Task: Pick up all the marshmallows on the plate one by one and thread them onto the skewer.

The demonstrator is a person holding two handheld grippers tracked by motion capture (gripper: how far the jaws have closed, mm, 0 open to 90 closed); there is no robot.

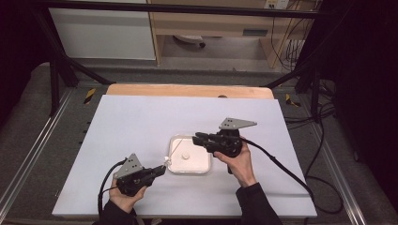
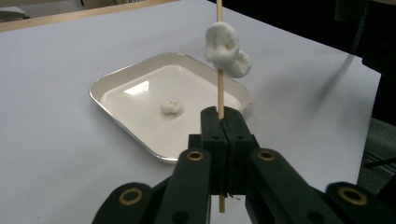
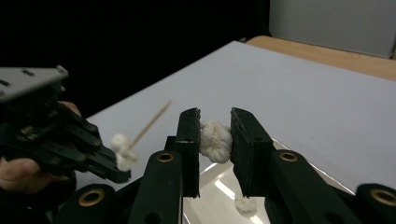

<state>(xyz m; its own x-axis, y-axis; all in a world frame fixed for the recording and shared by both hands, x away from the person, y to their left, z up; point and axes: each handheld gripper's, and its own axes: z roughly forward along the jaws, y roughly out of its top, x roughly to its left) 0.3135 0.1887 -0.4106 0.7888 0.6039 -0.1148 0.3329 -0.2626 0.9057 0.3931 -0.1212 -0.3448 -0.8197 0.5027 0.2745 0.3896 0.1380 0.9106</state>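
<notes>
My left gripper (image 2: pixel 223 122) is shut on a thin wooden skewer (image 2: pixel 220 88) that stands up from its jaws. A white marshmallow piece (image 2: pixel 227 50) is threaded high on the skewer. Beyond it a shallow white tray (image 2: pixel 140 98) holds one small marshmallow (image 2: pixel 171 107). My right gripper (image 3: pixel 215 128) is shut on another white marshmallow (image 3: pixel 215 140), raised above the tray (image 3: pixel 219 186). In the high view the left gripper (image 1: pixel 162 169) sits at the tray's (image 1: pixel 187 172) near left corner, and the right gripper (image 1: pixel 196 137) hovers over its far right part.
A white sheet (image 1: pixel 141 122) covers the table, with a wooden edge (image 1: pixel 187 90) showing at the back. Cables (image 1: pixel 281 166) trail from both grippers toward the near side. Dark frame posts (image 1: pixel 56 75) stand beyond the table's far corners.
</notes>
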